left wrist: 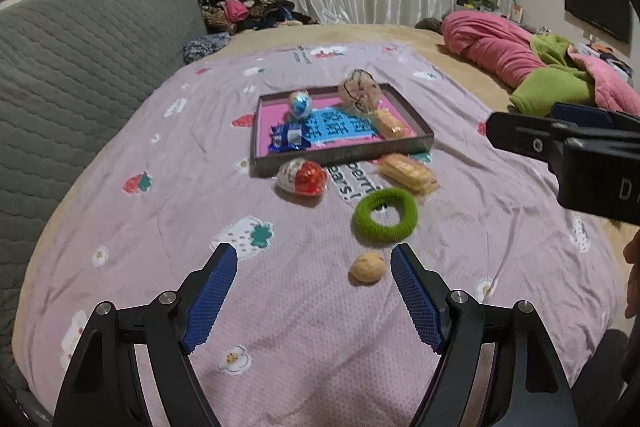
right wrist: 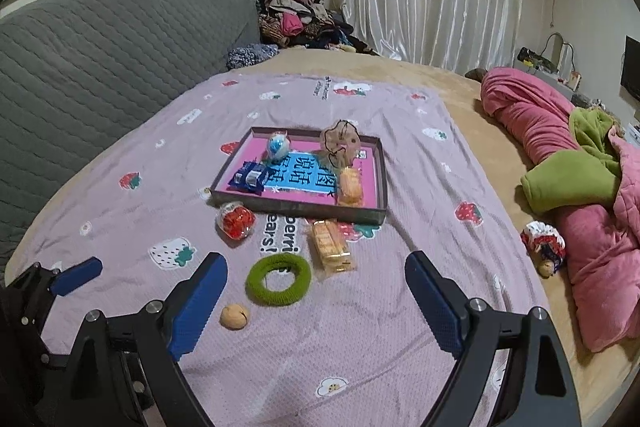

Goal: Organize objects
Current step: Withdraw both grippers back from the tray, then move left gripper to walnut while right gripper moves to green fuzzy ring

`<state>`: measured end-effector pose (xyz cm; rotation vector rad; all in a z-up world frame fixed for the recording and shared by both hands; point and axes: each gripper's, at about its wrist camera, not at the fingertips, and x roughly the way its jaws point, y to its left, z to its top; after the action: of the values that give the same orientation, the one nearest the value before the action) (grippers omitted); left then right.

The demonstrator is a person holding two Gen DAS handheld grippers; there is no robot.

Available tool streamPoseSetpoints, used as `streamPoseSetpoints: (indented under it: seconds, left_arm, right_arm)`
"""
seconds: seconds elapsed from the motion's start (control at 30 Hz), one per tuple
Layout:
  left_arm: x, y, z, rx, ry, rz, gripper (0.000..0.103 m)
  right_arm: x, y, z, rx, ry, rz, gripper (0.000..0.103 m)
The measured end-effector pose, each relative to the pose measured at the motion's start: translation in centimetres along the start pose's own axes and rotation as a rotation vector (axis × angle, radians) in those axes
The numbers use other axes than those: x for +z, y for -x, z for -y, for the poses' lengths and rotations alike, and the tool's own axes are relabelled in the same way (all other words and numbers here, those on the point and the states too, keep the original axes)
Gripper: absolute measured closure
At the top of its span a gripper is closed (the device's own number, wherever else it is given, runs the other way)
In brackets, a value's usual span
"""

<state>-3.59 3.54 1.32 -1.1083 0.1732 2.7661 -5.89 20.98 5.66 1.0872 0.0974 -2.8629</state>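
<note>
A shallow pink-lined tray (left wrist: 420, 143) (right wrist: 380, 183) sits on a lilac cloth on the bed. It holds a blue egg (left wrist: 300, 104), blue candies (left wrist: 289, 138), a beige scrunchie (left wrist: 359, 91) and a biscuit pack (left wrist: 390, 125). In front of the tray lie a red-and-white egg (left wrist: 302, 177) (right wrist: 236, 220), a second biscuit pack (left wrist: 407, 173) (right wrist: 332, 245), a green hair ring (left wrist: 385, 214) (right wrist: 279, 279) and a walnut (left wrist: 367, 267) (right wrist: 234, 315). My left gripper (left wrist: 314, 255) is open, the walnut just inside its right finger. My right gripper (right wrist: 316, 263) is open and empty above the ring.
A grey quilted headboard (left wrist: 80, 59) runs along the left. Pink and green blankets (right wrist: 580, 187) lie at the right. A small red-and-white pouch (right wrist: 544, 239) lies on the tan sheet beside them. Clothes (left wrist: 240, 3) are piled at the far corner.
</note>
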Motion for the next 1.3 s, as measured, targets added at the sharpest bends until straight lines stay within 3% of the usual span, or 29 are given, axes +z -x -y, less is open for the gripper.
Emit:
streamPoseSetpoints:
  seconds: [0.53,1.3]
  left_arm:
    - [-2.7,-4.4,0.2,-0.062,0.012,-0.062,0.023]
    - [-3.1,-11.2,2.1,-0.162,-0.039,-0.111,0.023]
  right_arm:
    - [-2.4,-5.0,0.0,-0.011,-0.014,-0.101,0.012]
    - [-4.3,-13.5,0.8,-0.025,-0.092,-0.226,0.012]
